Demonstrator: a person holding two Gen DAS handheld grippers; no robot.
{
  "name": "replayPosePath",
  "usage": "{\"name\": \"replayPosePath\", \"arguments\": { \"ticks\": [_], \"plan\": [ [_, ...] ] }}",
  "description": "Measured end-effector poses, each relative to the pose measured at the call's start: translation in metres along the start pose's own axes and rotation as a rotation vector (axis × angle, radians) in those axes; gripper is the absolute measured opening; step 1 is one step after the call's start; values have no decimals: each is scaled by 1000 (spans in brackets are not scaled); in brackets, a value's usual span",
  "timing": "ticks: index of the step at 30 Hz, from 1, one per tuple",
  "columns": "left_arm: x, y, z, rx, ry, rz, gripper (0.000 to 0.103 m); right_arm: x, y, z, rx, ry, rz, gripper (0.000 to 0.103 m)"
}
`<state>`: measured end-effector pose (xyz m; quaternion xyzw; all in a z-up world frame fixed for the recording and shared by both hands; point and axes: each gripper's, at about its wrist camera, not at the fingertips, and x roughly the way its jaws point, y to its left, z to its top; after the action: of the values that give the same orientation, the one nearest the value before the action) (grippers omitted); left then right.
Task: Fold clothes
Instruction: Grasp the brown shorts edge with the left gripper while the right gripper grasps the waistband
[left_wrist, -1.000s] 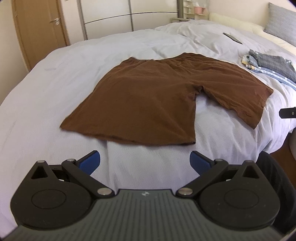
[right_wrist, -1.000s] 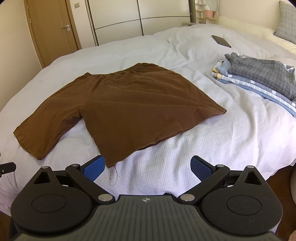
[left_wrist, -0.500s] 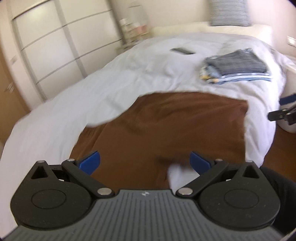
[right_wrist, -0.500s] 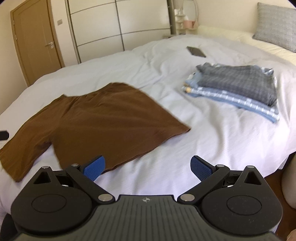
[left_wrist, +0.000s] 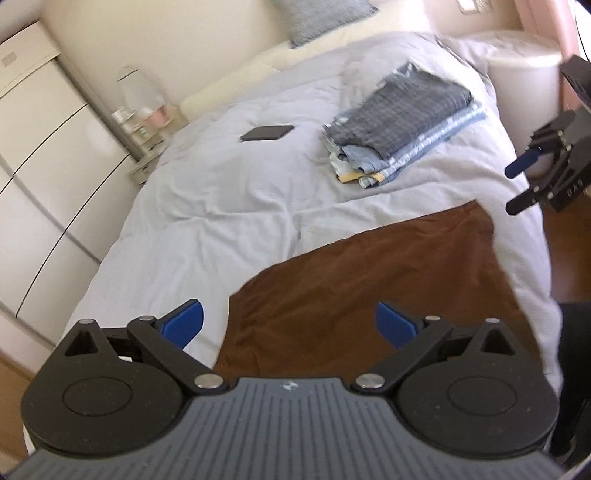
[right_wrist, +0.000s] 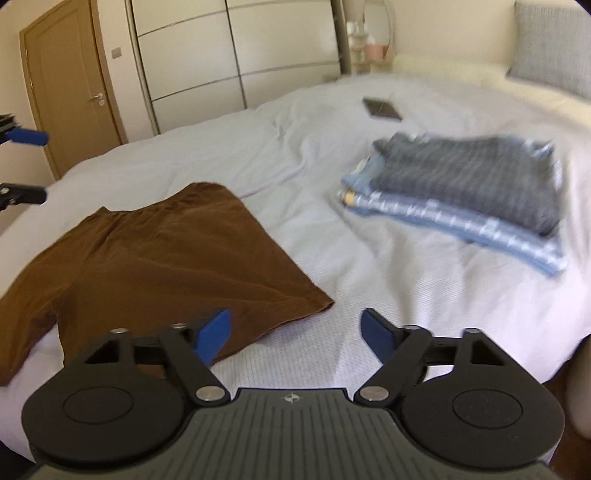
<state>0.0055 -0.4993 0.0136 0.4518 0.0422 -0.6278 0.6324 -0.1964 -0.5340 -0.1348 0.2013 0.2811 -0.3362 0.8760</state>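
Brown shorts (left_wrist: 373, 280) lie flat on the white bed (left_wrist: 221, 206); they also show in the right wrist view (right_wrist: 155, 258). My left gripper (left_wrist: 290, 323) is open and empty, hovering over the near part of the shorts. My right gripper (right_wrist: 295, 332) is open and empty, just above the bed beside the shorts' right leg hem. The right gripper also shows at the right edge of the left wrist view (left_wrist: 532, 177), past the shorts' far corner. The left gripper's fingertips (right_wrist: 26, 137) show at the left edge of the right wrist view.
A stack of folded grey and blue clothes (left_wrist: 402, 122) (right_wrist: 469, 192) lies on the bed beyond the shorts. A dark phone (left_wrist: 266, 133) (right_wrist: 381, 108) lies farther back. A grey pillow (left_wrist: 321, 14), a white wardrobe (right_wrist: 236, 55) and a wooden door (right_wrist: 70, 96) surround the bed.
Both views have swung right, toward the folded stack. The left gripper has moved in over the shorts. The right gripper's jaws have narrowed a little. The shorts have not moved.
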Motion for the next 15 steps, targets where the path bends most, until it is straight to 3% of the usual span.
{"name": "replayPosePath", "arguments": {
  "ticks": [7, 15],
  "plan": [
    [72, 22, 1, 120, 25, -91, 96, 56, -26, 18, -3, 67, 69, 64],
    [151, 50, -7, 263, 31, -158, 95, 91, -48, 21, 76, 169, 178, 27]
  ]
}}
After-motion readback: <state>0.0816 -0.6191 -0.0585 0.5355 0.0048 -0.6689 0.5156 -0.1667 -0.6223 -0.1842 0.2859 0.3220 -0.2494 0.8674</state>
